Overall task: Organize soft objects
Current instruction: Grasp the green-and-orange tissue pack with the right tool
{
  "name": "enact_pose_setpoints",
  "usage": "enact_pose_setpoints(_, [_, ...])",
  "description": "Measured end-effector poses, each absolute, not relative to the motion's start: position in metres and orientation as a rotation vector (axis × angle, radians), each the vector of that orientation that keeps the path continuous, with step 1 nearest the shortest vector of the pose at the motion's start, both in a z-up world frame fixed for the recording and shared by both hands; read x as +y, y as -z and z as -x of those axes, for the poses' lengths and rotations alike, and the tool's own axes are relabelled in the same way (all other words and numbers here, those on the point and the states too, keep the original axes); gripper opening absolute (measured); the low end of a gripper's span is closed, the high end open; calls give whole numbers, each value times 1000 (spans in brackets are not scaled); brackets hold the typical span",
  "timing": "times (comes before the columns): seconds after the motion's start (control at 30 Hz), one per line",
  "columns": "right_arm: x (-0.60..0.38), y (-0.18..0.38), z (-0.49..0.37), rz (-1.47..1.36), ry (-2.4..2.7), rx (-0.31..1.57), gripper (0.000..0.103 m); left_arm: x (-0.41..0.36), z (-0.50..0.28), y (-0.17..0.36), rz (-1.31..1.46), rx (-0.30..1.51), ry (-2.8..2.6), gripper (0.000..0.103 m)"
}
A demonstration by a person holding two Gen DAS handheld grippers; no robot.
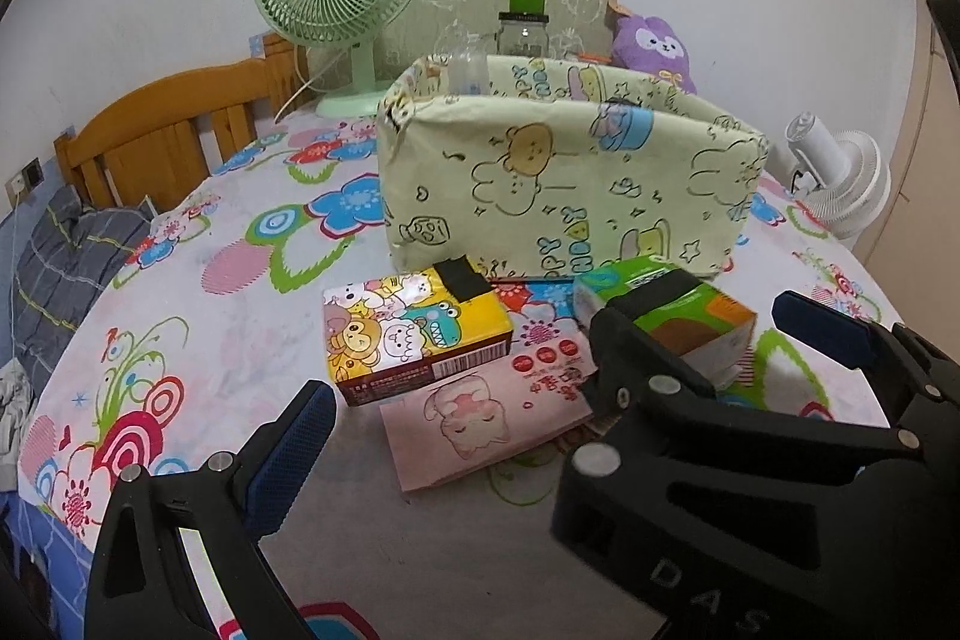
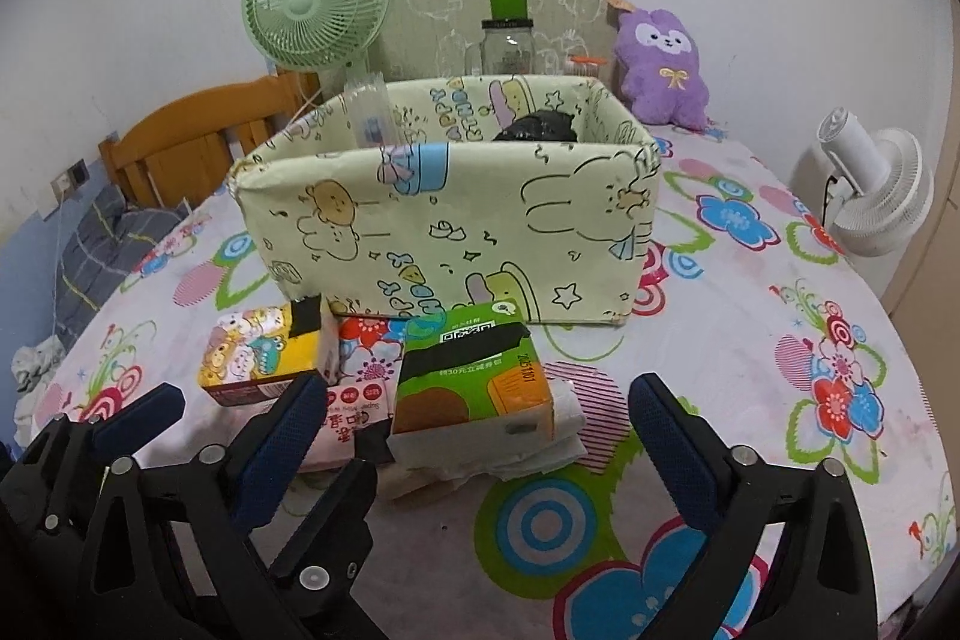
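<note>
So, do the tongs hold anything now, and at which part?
Nothing is held. Both the left tongs and right tongs are open; the green tissue pack lies between the right fingers, untouched.

Green tissue pack atop pink pack, yellow pack beside (before fabric bin).

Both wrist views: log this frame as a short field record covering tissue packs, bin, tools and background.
surface: bed with floral sheet
bin: fabric storage box, open top, a dark item inside
green pack: green tissue pack, in front of the box, between the right tool's fingers, not gripped
yellow pack: cartoon tissue pack, left of the green one
pink pack: pink tissue pack, lying flat, partly under the others
left tool: open
right tool: open
background: green fan, purple plush, white fan
</note>
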State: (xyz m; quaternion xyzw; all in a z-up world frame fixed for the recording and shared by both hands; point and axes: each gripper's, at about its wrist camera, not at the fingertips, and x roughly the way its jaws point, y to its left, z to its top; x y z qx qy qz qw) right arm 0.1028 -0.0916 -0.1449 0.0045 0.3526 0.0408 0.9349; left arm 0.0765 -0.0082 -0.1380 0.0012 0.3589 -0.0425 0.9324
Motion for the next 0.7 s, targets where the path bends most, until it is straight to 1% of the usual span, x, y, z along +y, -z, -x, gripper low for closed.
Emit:
enact_pose_setpoints(0.03, [-91, 147, -106, -6, -80, 729, 97, -7, -78, 140, -3, 740, 86, 101])
enact_pose_setpoints(0.23, [-93, 158, -121, -28, -83, 793, 85, -6, -86, 146, -11, 759, 89, 101])
enact_pose_setpoints(0.3, [-92, 160, -122, -18, -68, 799, 77, -6, -89, 148, -2, 770, 105, 101])
enact_pose_setpoints(0.4, [-91, 161, -123, 2, -65, 802, 70, -8, -91, 149, 0, 778, 130, 100])
enact_pose_setpoints(0.57, [-94, 161, -122, -6, -68, 803, 66, -11, -93, 151, 1, 788, 155, 100])
enact_pose_setpoints(0.6, [-95, 161, -121, -3, -56, 798, 58, -12, -93, 152, 0, 788, 150, 100])
enact_pose_setpoints(0.7, [-98, 161, -120, -4, -46, 795, 58, -13, -92, 153, 6, 794, 151, 99])
